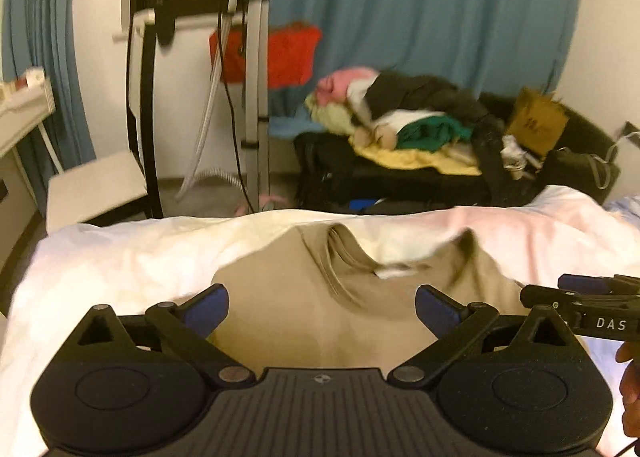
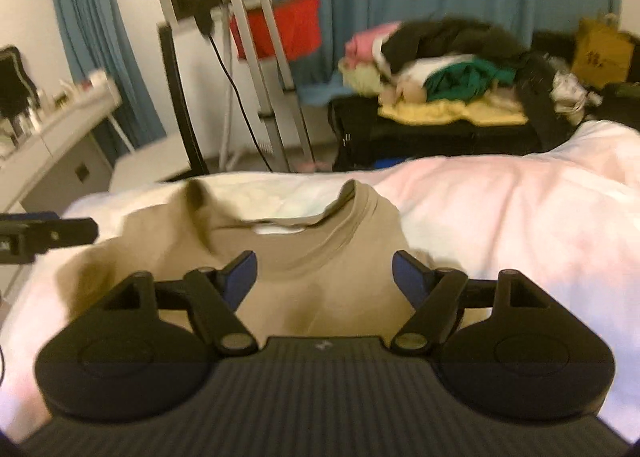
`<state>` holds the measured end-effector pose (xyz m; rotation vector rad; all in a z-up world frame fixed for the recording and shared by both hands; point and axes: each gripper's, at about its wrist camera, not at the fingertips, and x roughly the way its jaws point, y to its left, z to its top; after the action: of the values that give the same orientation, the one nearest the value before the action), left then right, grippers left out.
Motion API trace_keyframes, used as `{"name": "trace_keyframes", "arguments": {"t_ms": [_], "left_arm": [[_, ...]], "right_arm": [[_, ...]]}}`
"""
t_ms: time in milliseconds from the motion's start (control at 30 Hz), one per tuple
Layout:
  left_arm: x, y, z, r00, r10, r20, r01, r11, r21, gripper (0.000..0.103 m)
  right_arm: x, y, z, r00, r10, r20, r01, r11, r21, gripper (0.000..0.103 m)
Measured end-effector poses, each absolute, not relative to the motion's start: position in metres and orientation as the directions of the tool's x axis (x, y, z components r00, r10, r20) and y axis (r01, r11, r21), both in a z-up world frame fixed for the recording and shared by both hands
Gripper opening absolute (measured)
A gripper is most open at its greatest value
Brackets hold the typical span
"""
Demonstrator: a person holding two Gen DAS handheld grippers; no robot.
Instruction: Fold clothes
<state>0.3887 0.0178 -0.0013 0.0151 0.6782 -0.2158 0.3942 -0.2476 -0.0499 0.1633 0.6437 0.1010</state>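
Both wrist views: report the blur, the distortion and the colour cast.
Left wrist view: fisheye bends the curtain and bed edge; the clothes pile is smeared, the open left gripper sharp; warm yellowish cast on the tan shirt. Right wrist view: softer overall, background streaked, white bedding washed out pinkish.

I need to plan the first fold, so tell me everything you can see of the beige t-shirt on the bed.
The beige crew-neck t-shirt looks like soft cotton knit, with a ribbed collar and a white label inside the neck. It lies rumpled and unfolded on the white bedsheet, collar pointing away, fabric bunched at one shoulder. The left gripper and right gripper hang open over it; neither grips it.
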Motion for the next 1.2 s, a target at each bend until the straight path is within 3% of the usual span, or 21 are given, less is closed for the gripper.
{"name": "trace_keyframes", "arguments": {"t_ms": [133, 333, 533, 667, 900, 1100, 1200], "left_arm": [[0.294, 0.047, 0.015, 0.808, -0.207, -0.552, 0.195, 0.977, -0.080, 0.101], [0.195, 0.126, 0.004, 0.781, -0.274, -0.561, 0.101, 0.942, -0.319, 0.099], [0.170, 0.210, -0.016, 0.765, -0.293, -0.574, -0.118, 0.812, -0.572, 0.097], [0.177, 0.258, -0.036, 0.761, -0.282, -0.585, -0.284, 0.665, -0.691, 0.094], [0.223, 0.271, -0.085, 0.750, -0.211, -0.627, -0.429, 0.567, -0.703, 0.080], [0.289, 0.244, -0.119, 0.749, -0.207, -0.629, -0.395, 0.622, -0.676, 0.057], [0.320, 0.220, -0.125, 0.746, -0.160, -0.647, -0.348, 0.734, -0.583, 0.050]], "right_arm": [[0.291, -0.232, -0.020, 0.866, 0.125, -0.484, -0.029, 0.979, 0.200, 0.076], [0.154, -0.231, 0.003, 0.905, 0.095, -0.414, 0.037, 0.953, 0.300, 0.076], [0.074, -0.244, -0.009, 0.910, 0.117, -0.399, 0.037, 0.933, 0.357, 0.075], [0.056, -0.260, -0.047, 0.913, 0.112, -0.392, 0.054, 0.920, 0.388, 0.074], [0.085, -0.271, -0.103, 0.879, 0.141, -0.455, 0.089, 0.890, 0.448, 0.070], [0.112, -0.270, -0.121, 0.875, 0.132, -0.467, 0.087, 0.904, 0.419, 0.070], [0.123, -0.269, -0.134, 0.867, 0.118, -0.484, 0.090, 0.918, 0.386, 0.070]]}}
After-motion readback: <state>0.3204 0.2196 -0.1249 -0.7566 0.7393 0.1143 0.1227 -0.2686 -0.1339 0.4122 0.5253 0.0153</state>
